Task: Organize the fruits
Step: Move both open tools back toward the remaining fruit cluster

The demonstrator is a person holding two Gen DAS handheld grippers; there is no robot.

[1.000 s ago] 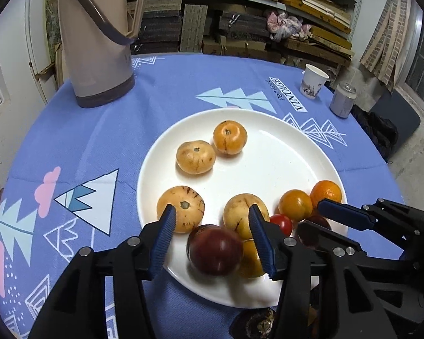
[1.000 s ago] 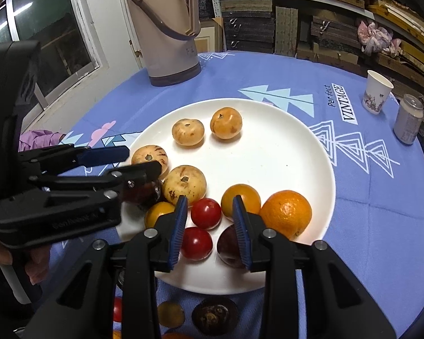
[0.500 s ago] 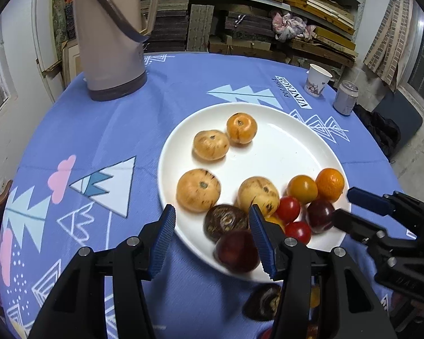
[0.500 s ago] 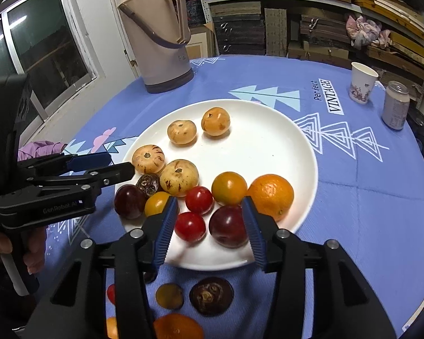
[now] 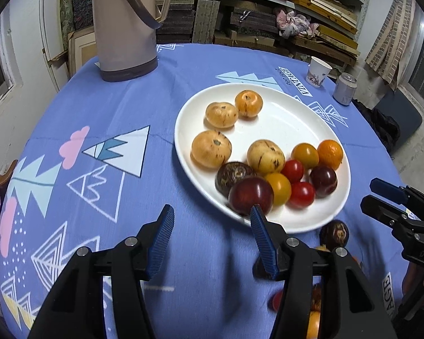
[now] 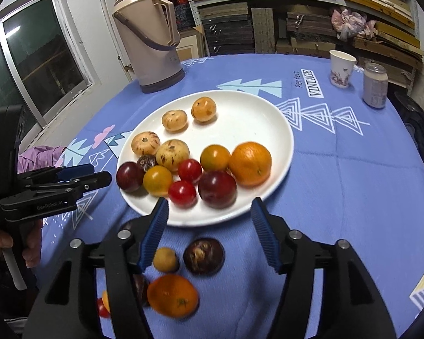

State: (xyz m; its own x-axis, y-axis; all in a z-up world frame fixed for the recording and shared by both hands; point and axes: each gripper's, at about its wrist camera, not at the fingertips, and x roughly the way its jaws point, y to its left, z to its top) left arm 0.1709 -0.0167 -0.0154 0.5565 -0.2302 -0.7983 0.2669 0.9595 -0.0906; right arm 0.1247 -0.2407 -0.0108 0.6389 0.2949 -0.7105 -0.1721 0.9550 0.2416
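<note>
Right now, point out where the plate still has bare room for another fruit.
Free: the white plate's far right half, beyond the big orange. Crowded: its near edge, where plums and tomatoes pack together, and the cloth just below it.

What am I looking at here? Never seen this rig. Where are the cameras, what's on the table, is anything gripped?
No robot: a person holds a two-finger clamp in each hand, each carrying a fisheye camera looking along its fingers. In its own view the left gripper is open over bare cloth. The right gripper is opening, gripping nothing. The white plate holds oranges, tomatoes, plums and pale round fruits. Loose fruit, including an orange, lies on the blue tablecloth. Further back: thermos, paper cup, can.
</note>
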